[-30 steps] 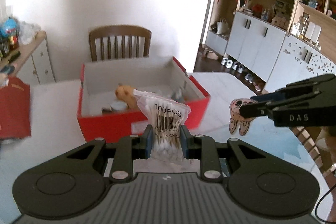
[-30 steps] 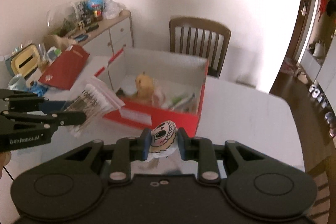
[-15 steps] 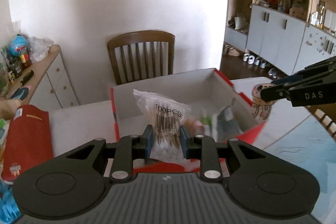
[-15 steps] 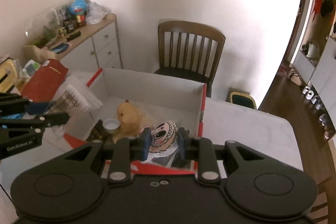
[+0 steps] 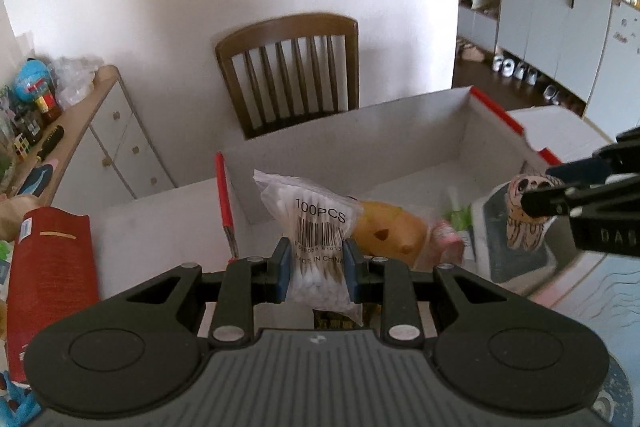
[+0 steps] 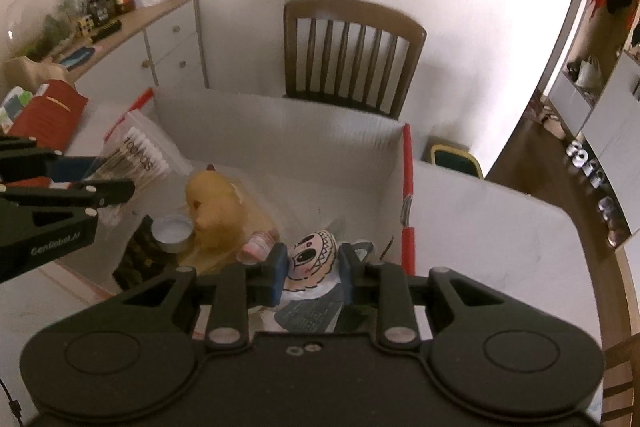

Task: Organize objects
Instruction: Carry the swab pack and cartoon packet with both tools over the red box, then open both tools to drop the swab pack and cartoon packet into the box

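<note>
Pinching a cotton swab bag (image 5: 320, 247), left fingers (image 5: 283, 267), right fingers (image 6: 280, 273) clamped on a cartoon skull toy (image 6: 312, 259), over red box (image 5: 496, 115)

The cotton swab bag's (image 5: 320, 247) lower end sat hidden behind the gripper body, and the sideboard clutter (image 6: 100, 7) was too blurred to name.

A chair (image 5: 292, 71) stands behind the box (image 5: 360, 143); toy (image 5: 390, 233) inside.

This is a home. A wooden chair (image 5: 296, 67) stands at twelve o'clock by the white table (image 6: 480, 227). Shoes (image 5: 516, 71) sit by tall cupboards (image 5: 560, 15) at two o'clock. A toy-covered sideboard (image 6: 160, 39) is at ten o'clock.
</note>
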